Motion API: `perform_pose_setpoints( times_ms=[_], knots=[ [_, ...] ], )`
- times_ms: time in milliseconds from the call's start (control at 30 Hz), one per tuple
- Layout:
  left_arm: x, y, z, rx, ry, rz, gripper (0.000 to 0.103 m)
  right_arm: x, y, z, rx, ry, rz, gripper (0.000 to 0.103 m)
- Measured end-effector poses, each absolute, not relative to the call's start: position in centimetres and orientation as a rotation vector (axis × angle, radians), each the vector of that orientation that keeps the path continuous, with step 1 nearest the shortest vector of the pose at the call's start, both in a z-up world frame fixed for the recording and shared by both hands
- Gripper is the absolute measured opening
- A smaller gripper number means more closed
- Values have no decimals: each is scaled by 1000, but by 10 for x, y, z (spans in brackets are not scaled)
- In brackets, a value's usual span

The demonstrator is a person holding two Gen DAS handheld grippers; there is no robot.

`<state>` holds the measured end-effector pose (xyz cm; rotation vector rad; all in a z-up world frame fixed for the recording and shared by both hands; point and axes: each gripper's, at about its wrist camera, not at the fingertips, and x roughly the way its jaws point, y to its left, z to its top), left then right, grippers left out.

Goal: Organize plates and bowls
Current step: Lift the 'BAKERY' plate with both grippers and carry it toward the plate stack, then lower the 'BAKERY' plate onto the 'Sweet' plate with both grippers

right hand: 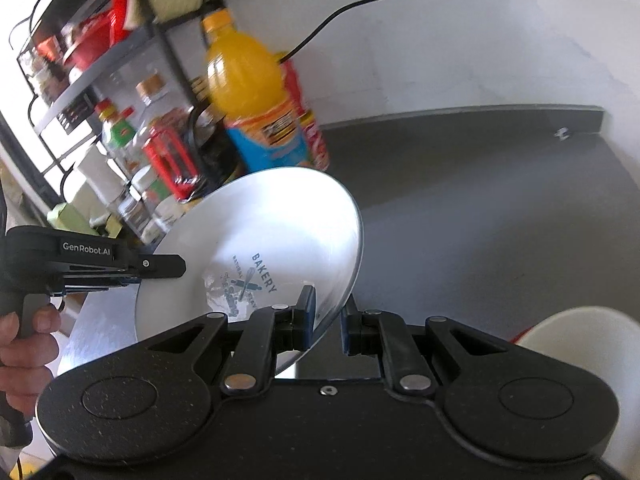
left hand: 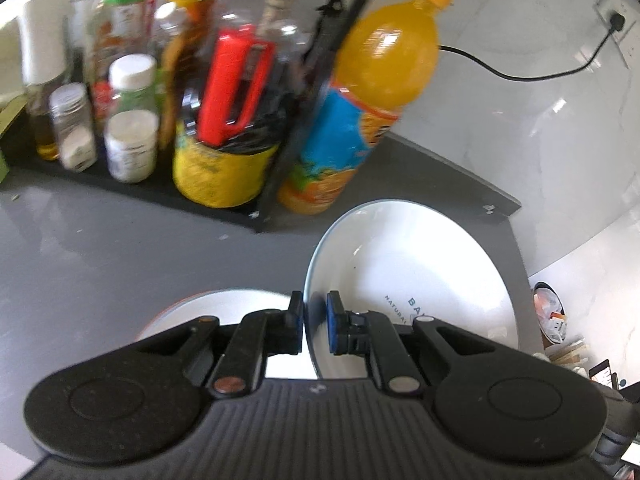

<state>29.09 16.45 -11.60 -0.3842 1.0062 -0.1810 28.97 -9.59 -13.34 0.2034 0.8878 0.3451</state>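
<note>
1. White bakery plate (right hand: 256,240) hangs tilted above the grey desk (right hand: 480,200), near the orange bottle (right hand: 248,92).
2. Left gripper (left hand: 315,320) and right gripper (right hand: 328,320) each clench opposite rim edges, probably sharing the weight.

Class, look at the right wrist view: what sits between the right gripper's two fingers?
The rim of the white BAKERY plate sits between the right gripper's fingers.

Probably kitchen: condiment rack (left hand: 132,92), countertop (left hand: 120,248).
</note>
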Motion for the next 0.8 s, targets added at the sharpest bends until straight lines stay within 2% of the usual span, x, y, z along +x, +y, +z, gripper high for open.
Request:
perform_pose_setpoints(
  times_ms=[800],
  knots=[
    [267, 216, -178, -382, 1143, -180, 10, 264, -33, -177, 181, 1036, 293, 13]
  ],
)
